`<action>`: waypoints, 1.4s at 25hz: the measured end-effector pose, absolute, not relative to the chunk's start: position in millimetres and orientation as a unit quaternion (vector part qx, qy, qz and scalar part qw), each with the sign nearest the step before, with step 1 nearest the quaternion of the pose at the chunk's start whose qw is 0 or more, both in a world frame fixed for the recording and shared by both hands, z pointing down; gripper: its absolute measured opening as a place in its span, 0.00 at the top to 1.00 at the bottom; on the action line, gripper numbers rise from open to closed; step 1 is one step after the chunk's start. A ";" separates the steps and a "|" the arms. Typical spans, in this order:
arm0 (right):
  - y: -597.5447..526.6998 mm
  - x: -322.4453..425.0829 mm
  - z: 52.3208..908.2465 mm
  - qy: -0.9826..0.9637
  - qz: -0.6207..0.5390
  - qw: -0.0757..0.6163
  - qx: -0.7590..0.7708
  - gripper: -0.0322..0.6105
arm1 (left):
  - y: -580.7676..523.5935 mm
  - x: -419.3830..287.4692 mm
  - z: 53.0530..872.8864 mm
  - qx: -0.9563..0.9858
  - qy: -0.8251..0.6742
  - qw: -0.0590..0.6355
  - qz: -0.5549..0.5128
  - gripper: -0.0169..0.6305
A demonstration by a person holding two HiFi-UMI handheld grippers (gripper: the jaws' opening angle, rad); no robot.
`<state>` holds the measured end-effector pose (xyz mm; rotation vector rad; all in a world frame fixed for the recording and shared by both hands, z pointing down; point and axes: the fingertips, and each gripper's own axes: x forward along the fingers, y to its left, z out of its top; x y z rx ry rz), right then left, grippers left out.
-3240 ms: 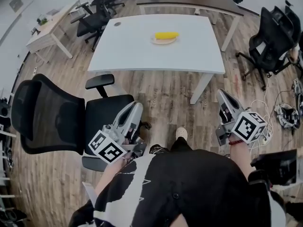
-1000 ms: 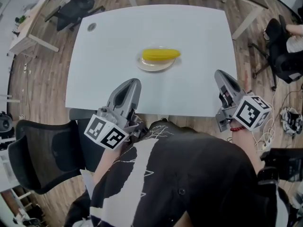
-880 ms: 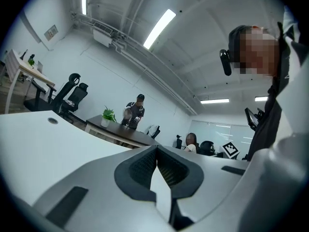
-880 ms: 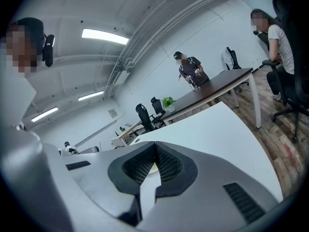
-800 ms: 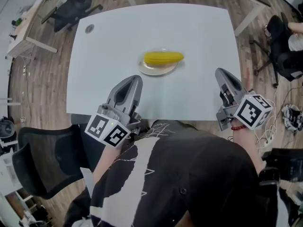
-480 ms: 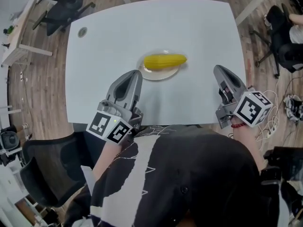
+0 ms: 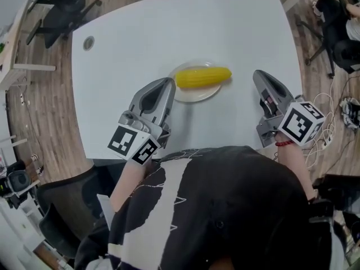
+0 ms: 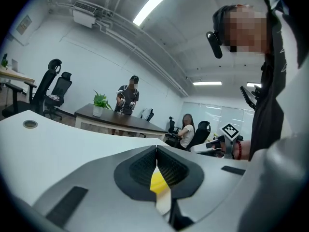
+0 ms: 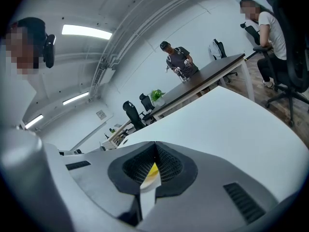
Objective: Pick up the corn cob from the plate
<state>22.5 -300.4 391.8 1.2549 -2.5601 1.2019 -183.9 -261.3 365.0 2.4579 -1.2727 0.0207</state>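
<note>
The yellow corn cob [image 7: 202, 77] lies across a small pale round plate [image 7: 196, 98] on the white surface [image 7: 124, 44]. The left gripper [image 7: 167, 84] is beside the plate's left rim, perhaps touching. The right gripper [image 7: 257, 75] flanks the cob's right end. Both have fingers clenched and empty.

A white table [image 7: 242, 27] stands on a wood floor [image 7: 50, 111]. 1 pale round plate [image 7: 197, 95] lies near the table's middle, and 1 small round cable cap [image 7: 89, 43] sits in its far left corner.

Smooth matt table [image 7: 140, 38], matt yellow corn cob [image 7: 202, 77], wood-grain plank floor [image 7: 48, 111].
</note>
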 end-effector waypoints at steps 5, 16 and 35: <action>-304.9 16.9 396.9 -0.821 0.398 0.025 0.409 0.93 | -269.0 -178.3 376.3 0.885 -0.432 0.165 0.050 0.95; -311.9 21.0 400.5 -0.827 0.403 0.034 0.390 0.93 | -271.4 -154.4 402.8 0.909 -0.376 0.129 0.122 0.73; -307.6 37.0 416.9 -0.819 0.416 0.039 0.394 0.93 | -265.6 -117.9 470.4 0.932 -0.189 0.039 0.306 0.55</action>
